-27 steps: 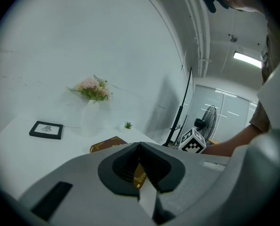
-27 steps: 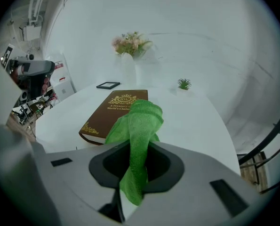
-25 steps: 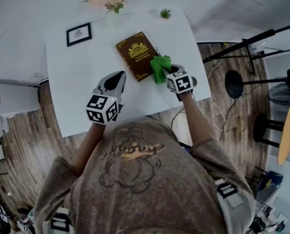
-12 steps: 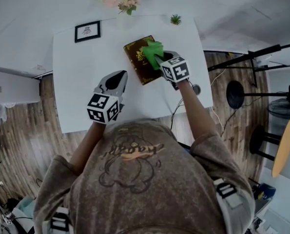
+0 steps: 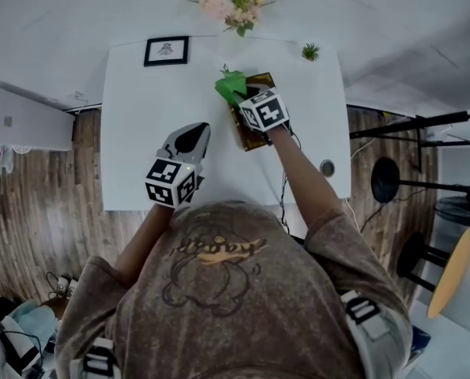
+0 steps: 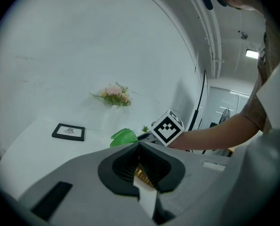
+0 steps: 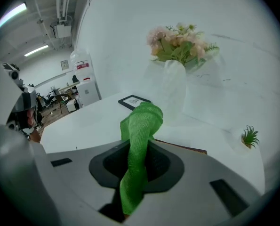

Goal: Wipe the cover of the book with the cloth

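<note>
So, head view first: the book (image 5: 252, 139) lies on the white table (image 5: 140, 133), over on the far right side, and the right gripper (image 5: 246, 97) sits on top of most of it. It's clamped on the green cloth (image 5: 231, 85), which bunches up at the book's far left corner. The left gripper (image 5: 189, 138) hovers over bare table, nearer the person and apart from the book. A picture frame (image 5: 166, 50), flowers (image 5: 231, 2) and a small plant (image 5: 310, 51) line the far edge.

Left gripper view: jaws pressed together, nothing between them. The cloth and the other gripper's marker cube show just past them.

Right gripper view: jaws squeezed on the cloth, which pokes up past them, with the book's edge right behind.
</note>
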